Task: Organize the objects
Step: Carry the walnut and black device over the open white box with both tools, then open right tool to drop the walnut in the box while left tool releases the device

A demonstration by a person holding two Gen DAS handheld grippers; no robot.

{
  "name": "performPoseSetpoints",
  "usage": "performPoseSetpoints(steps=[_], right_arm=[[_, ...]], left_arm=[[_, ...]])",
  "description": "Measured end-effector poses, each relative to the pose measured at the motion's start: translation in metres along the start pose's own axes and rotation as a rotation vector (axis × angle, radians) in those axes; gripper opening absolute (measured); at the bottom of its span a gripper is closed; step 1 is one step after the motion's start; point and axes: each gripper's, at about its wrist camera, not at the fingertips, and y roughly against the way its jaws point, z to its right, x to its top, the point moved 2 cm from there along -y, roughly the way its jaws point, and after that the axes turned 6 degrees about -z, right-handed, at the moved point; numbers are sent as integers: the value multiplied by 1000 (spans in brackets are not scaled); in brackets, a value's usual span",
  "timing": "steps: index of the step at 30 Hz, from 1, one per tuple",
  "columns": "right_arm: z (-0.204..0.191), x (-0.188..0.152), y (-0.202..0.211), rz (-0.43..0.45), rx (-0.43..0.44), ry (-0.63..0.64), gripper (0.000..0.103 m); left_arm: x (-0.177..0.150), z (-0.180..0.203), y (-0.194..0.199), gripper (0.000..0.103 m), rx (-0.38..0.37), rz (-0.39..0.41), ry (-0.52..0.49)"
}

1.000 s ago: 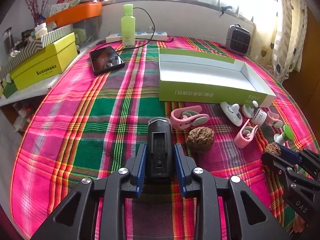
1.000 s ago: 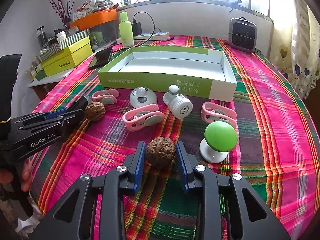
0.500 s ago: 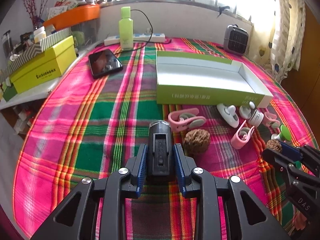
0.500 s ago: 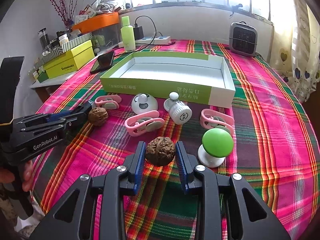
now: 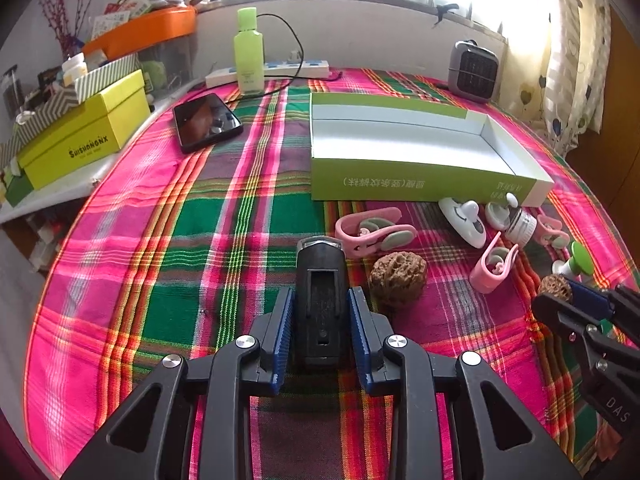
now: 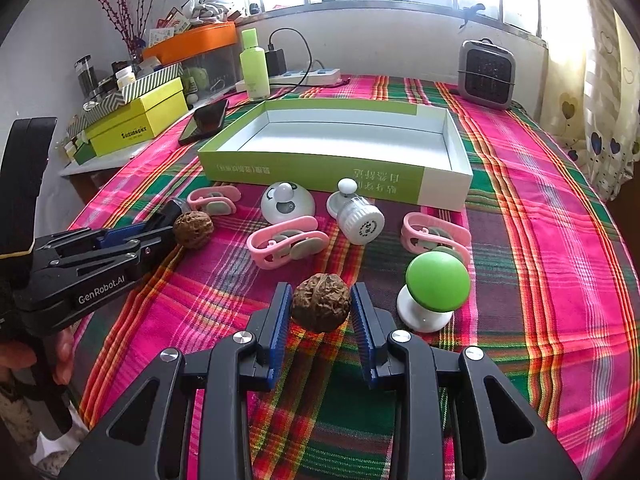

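- The left gripper [image 5: 320, 336] is clenched on a black clip-like gadget [image 5: 321, 300], its blue pads pressing both long sides; the gadget sits low over the plaid cloth [image 5: 200, 280].
- The right gripper [image 6: 320, 316] grasps a walnut [image 6: 321, 303] between its pads, just above the cloth.
- A 2nd walnut [image 5: 397, 280] lies at 2 o'clock from the gadget, just beside it.
- The open green box [image 6: 320, 168] stands at 12 o'clock from the held walnut, empty as far as I can see, and is the likely destination.
- The walnut looks light, hard and bumpy, so it should not crush, but its round shape could roll out of flat pads; holding it across its widest middle seems safest.
- The gadget looks stiff and smooth; its flat sides suit the grip it has.
- Pink clips [image 6: 286, 242], white knobs [image 6: 287, 203] and a green-capped knob [image 6: 436, 282] lie between walnut and box.
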Motion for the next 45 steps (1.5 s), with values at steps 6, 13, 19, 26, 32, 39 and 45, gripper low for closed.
performPoseSetpoints(steps=[6, 13, 19, 26, 32, 39, 45], right_arm=[[0, 1, 0, 5, -1, 2, 32], [-1, 8, 2, 15, 6, 10, 32], [2, 27, 8, 45, 4, 13, 32], [8, 58, 10, 72, 20, 21, 32], [15, 83, -4, 61, 19, 20, 32], [25, 114, -29, 34, 14, 24, 32], [34, 139, -56, -12, -16, 48, 32]], left_arm=[[0, -2, 2, 25, -4, 9, 10], [9, -6, 18, 25, -18, 48, 22], [28, 1, 28, 25, -56, 67, -1], [54, 9, 27, 25, -69, 95, -25], [76, 18, 18, 25, -61, 113, -60], [102, 27, -3, 25, -84, 93, -78], [124, 34, -27, 25, -71, 64, -97]])
